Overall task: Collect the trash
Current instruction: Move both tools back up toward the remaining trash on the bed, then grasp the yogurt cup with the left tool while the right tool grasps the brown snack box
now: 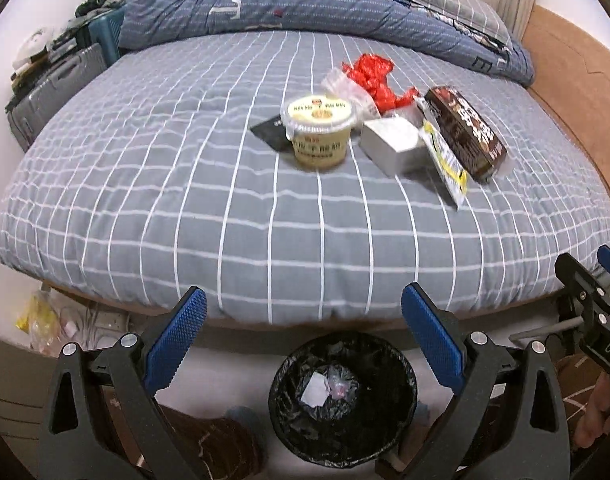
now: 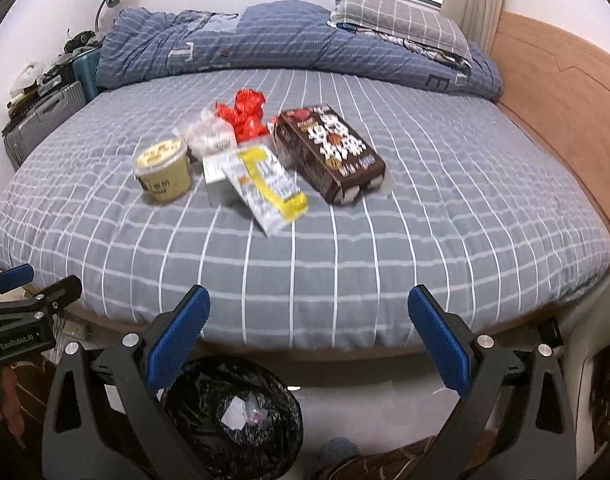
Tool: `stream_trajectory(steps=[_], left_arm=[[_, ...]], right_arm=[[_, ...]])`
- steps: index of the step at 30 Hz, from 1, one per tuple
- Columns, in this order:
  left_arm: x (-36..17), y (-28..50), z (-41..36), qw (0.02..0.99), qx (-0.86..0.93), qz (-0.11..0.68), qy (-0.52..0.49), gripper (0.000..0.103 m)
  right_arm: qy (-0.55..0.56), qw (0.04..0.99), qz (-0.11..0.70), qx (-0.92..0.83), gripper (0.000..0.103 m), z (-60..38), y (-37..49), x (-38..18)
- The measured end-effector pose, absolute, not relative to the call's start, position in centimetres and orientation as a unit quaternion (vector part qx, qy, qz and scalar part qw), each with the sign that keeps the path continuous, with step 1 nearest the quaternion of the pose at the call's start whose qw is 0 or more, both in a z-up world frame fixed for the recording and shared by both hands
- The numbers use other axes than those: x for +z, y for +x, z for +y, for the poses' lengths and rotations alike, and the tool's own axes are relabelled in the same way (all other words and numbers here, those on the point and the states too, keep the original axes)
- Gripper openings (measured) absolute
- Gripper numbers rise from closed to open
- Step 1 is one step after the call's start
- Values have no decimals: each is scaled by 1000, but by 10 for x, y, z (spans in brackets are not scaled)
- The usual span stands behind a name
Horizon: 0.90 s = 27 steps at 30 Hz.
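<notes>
The left gripper (image 1: 303, 312) is wide open and holds nothing. The right gripper (image 2: 308, 314) is wide open too, with nothing in it. Both hang over the near edge of the bed (image 1: 145, 184), side by side.

The trash sits in a little heap in the middle of the bed. All around the heap the gray checked sheet is bare, so there is lots of open room between the grippers and the heap.

At the left of the heap stands a yellow cup (image 1: 319, 134) with a clear lid. It has writing on it, but the writing is too blurry to read. A flat black packet (image 1: 271, 132) pokes out from behind it. Next to the cup lies a small white box (image 1: 393, 144). A white and yellow wrapper (image 2: 265, 184) leans on the box. A long brown snack box (image 2: 331, 152) lies at the right; the letters on it cannot be read. Behind them are a crumpled red wrapper (image 1: 375, 78) and a clear plastic bag (image 2: 207, 136).

On the floor, right below the bed edge, stands a bin with a black bag (image 1: 343, 398). A white scrap lies in it.

The left gripper's body reads "GenRobot.AI" in the right wrist view.

A blue quilt (image 2: 265, 40) is bunched at the far edge.
</notes>
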<state>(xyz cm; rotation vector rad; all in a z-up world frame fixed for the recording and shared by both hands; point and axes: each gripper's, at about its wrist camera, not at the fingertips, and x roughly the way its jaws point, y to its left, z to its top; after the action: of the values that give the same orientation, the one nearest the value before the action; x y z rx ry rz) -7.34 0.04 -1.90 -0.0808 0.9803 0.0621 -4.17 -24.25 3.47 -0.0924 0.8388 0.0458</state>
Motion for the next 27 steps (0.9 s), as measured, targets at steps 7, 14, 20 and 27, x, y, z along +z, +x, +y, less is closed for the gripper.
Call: stream_trajectory(steps=[7,14,20,27], left_arm=[[-13,-35,8,883,28,466,-49,96],[-20,14,16,883,30,466,-53,96],[-26,59,18,881,29,468,-52,96],[-42,101,15,877,28,477,-43,96]], right_arm=[[-43,912,407,21,95,-243,6,39],[-61,911,408,29,95,-251,68,38],[-96,903,416,52,95,-255,127,33],[-104,882,451,91,95,-263,186,15]])
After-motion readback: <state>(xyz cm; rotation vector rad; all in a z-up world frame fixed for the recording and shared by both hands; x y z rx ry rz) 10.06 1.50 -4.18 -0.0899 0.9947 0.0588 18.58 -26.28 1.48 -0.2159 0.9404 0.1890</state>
